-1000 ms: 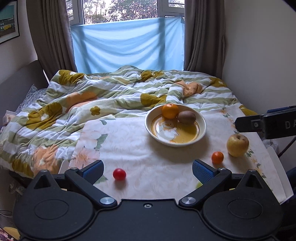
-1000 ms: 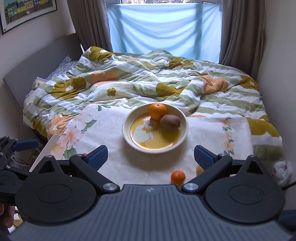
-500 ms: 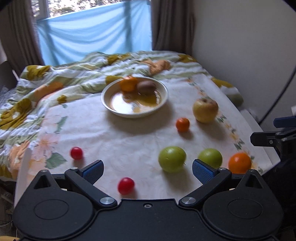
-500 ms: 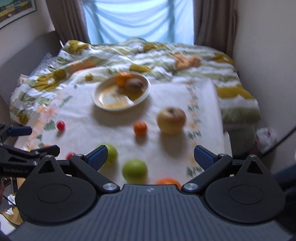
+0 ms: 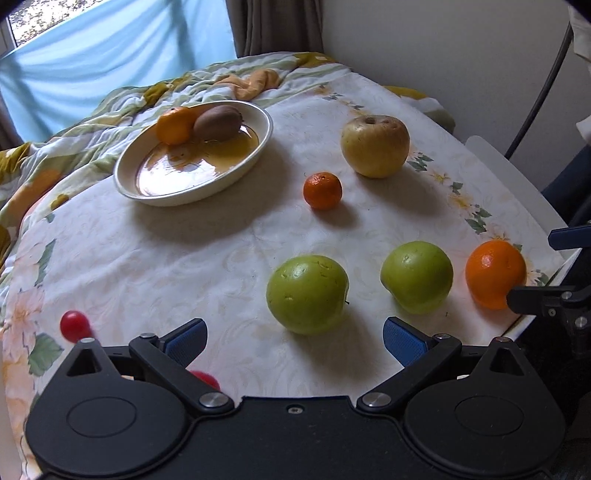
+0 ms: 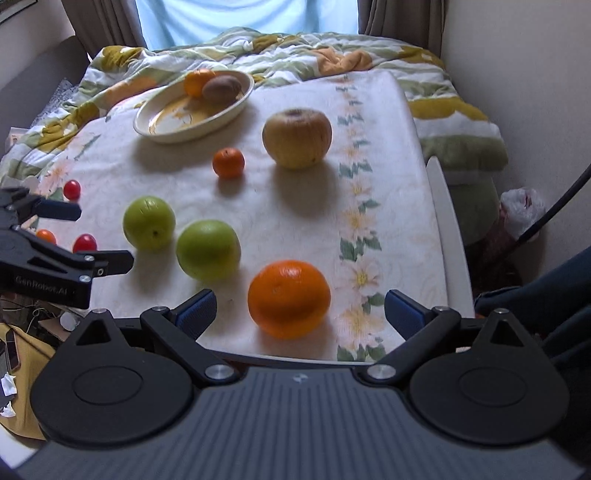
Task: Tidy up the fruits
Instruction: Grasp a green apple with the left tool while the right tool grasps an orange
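Fruits (image 5: 307,294) round, glossy, scattered loose.

From my remote seat I see a rumpled floral quilt (image 6: 280,55) covering the bed beyond the far edge of the cloth-covered table (image 6: 376,192), pale blue window drape (image 5: 92,70) behind, brown curtains (image 5: 277,26) beside it.

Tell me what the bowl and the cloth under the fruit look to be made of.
Bowl: likely glazed ceramic, cream outside and amber inside; the glossy inside mirrors window light and the fruit in it. Melamine cannot be ruled out.
Cloth: woven fabric, matte, with a raised tone-on-tone pattern and printed flowers along the borders; it creases softly.
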The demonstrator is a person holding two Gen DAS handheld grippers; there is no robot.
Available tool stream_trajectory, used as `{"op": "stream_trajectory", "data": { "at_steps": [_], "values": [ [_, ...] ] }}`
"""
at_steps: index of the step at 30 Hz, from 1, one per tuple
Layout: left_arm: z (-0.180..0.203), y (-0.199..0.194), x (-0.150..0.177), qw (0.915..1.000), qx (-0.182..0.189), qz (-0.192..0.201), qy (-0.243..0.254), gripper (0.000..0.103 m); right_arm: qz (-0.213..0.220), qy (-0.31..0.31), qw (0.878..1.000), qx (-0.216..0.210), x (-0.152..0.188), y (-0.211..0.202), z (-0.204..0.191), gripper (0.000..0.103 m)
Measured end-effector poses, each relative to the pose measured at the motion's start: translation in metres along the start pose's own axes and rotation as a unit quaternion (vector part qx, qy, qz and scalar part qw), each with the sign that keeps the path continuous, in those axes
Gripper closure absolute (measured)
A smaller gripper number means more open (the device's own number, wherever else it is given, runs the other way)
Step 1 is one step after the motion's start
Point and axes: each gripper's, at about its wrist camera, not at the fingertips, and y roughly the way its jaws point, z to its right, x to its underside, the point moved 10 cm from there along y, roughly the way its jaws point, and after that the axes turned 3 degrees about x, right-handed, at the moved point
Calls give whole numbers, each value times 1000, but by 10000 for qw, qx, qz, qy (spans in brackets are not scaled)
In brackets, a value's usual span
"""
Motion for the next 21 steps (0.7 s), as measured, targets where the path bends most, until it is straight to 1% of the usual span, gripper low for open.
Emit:
{"op": "stream_trajectory", "data": {
  "at_steps": [6, 8, 9, 13, 16, 21],
  "values": [
    [0, 16, -9, 9999, 129, -55, 83, 15, -88, 60, 9999, 10, 7, 16, -1, 0],
    [0, 20, -11, 9998, 182, -85, 83, 25, -107, 83, 9999, -6, 7, 20, -1, 0],
    [1, 22, -12, 9997, 202, -108, 79, 27, -125, 92, 9999, -17, 7, 21, -2, 0],
    [3, 28, -10, 9994, 268, -176, 102, 43, -176, 99, 9998, -69, 8, 26, -4, 0],
    [5, 28, -10, 9996, 227, -114, 117, 44, -185, 96, 9997, -101, 7, 29, -6, 0],
    [6, 24, -6, 9997, 168, -96, 151, 44, -203, 57, 9996, -167, 5, 34, -8, 5]
  ]
}}
